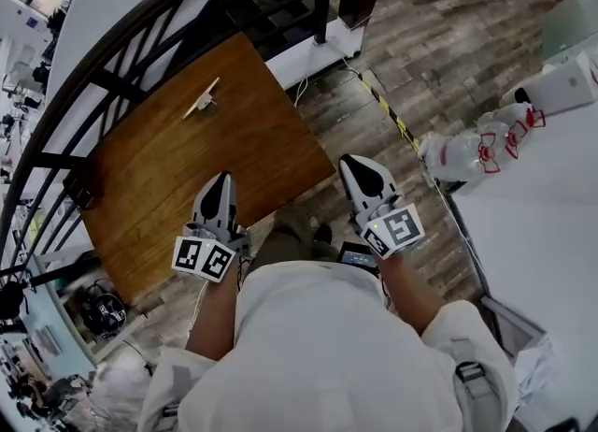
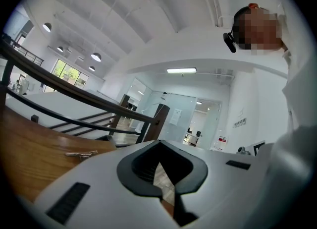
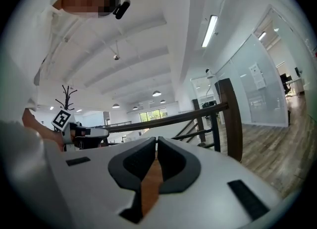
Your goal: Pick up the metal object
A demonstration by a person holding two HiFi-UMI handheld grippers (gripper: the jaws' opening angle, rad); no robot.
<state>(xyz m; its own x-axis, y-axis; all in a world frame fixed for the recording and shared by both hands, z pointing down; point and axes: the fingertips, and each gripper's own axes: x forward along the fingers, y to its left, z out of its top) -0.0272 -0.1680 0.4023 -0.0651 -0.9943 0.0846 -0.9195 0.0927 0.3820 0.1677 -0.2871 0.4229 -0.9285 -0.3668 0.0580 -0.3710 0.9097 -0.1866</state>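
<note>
Table (image 1: 177,187), one metal object (image 1: 201,99) on it, left hand-held gripper (image 1: 221,181) closed, empty, right hand-held gripper (image 1: 359,167) closed, empty

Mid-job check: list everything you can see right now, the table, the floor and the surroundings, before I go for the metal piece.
table: one, brown wood, centre-left.
metal object: one, silvery, on the table's far part, clear of both tongs.
railing: one, dark, along the table's left and far sides.
floor tape: one strip, yellow-black, on the plank floor right of the table.
plastic bags: count unclear, white with red marks, at right.
box: one, white, upper right.
left tongs: white-black, shut, empty, over the table's near edge.
right tongs: white-black, shut, empty, beside the table's right corner.
</note>
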